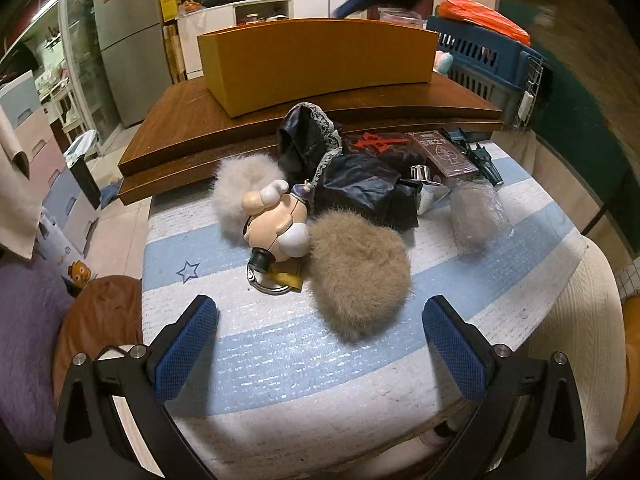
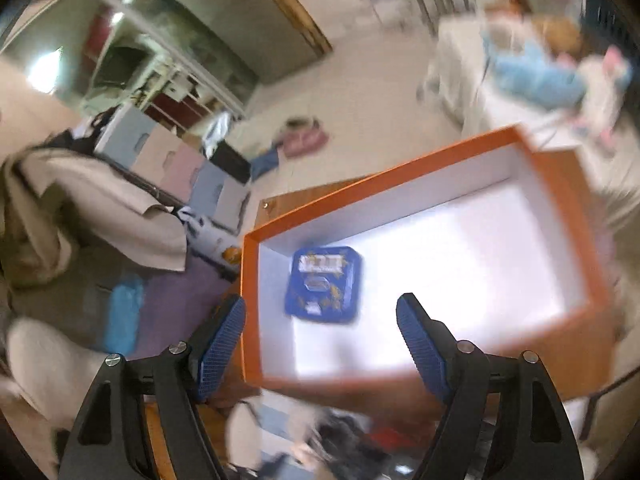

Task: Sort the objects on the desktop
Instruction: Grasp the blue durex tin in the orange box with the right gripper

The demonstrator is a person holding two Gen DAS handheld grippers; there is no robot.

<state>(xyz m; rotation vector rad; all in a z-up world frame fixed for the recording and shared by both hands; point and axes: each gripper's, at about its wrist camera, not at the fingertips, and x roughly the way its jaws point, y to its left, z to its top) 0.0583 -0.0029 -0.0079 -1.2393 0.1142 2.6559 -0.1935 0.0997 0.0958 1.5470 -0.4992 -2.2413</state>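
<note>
My left gripper [image 1: 320, 332] is open and empty, low over a blue-and-white striped mat [image 1: 280, 352]. Ahead of it lies a pile: a doll figure [image 1: 276, 220] with two fluffy fur tufts [image 1: 360, 276], a metal ring [image 1: 268, 280], black leather doll clothes [image 1: 356, 184], a dark red card box [image 1: 440, 152] and a bagged hair bundle [image 1: 478, 212]. An orange box [image 1: 316, 64] stands behind on a wooden board [image 1: 180, 128]. My right gripper [image 2: 320, 332] is open and empty above the same orange box [image 2: 576, 216], whose white inside holds a blue card pack [image 2: 324, 284]. This view is blurred.
A blue pet crate [image 1: 484, 64] stands at the back right, with an orange bag [image 1: 480, 16] on top. A purple cushion [image 1: 28, 344] and a brown stool [image 1: 100, 312] sit left of the mat. A fridge [image 1: 124, 40] and shelves stand far behind.
</note>
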